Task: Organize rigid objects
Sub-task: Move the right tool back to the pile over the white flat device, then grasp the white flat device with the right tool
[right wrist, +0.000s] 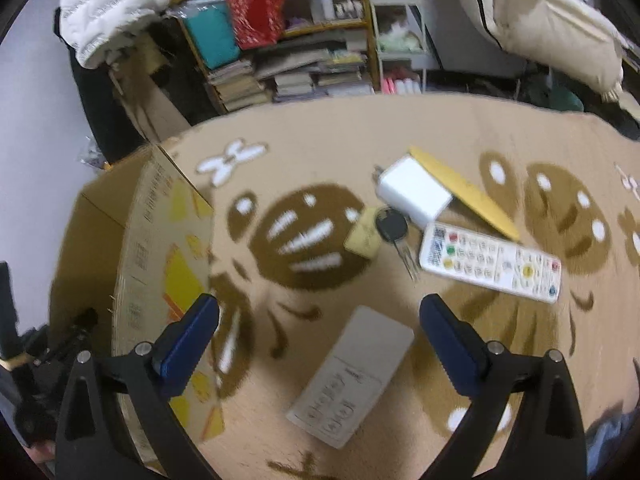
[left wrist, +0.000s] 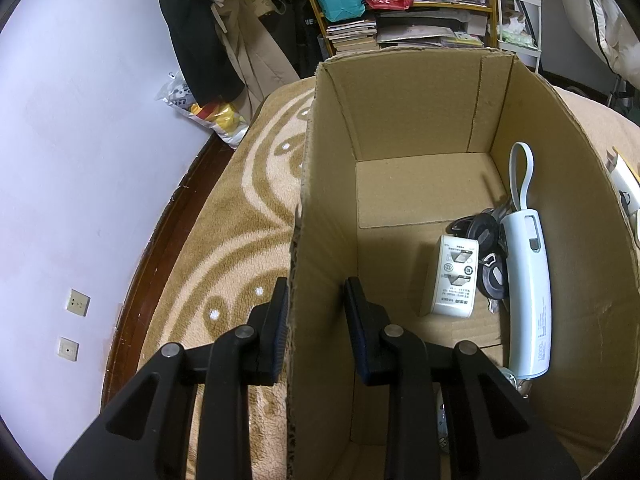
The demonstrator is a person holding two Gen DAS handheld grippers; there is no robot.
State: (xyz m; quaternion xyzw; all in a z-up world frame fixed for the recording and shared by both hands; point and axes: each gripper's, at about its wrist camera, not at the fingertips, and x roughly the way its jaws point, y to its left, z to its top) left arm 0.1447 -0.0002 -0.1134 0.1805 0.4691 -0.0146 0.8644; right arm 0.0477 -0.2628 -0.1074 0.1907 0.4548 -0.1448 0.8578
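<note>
Left tool (left wrist: 316, 312) straddling near wall of open corrugated cardboard box (left wrist: 400, 100), one ribbed pad outside, one inside; jaws narrowly parted, not visibly pinching the wall. On box floor: white rectangular plug adapter (left wrist: 456, 280), black round-headed keys (left wrist: 486, 252), pale blue rounded power bank with loop strap (left wrist: 528, 280), close together. Right tool (right wrist: 319, 332) spread wide, empty, above flat white rectangular remote (right wrist: 356, 376) on plush tan patterned blanket (right wrist: 360, 128). Farther off: white boxy charger (right wrist: 414, 192), black-headed key (right wrist: 394, 228), white button remote (right wrist: 490, 262), yellow flat card (right wrist: 464, 192).
</note>
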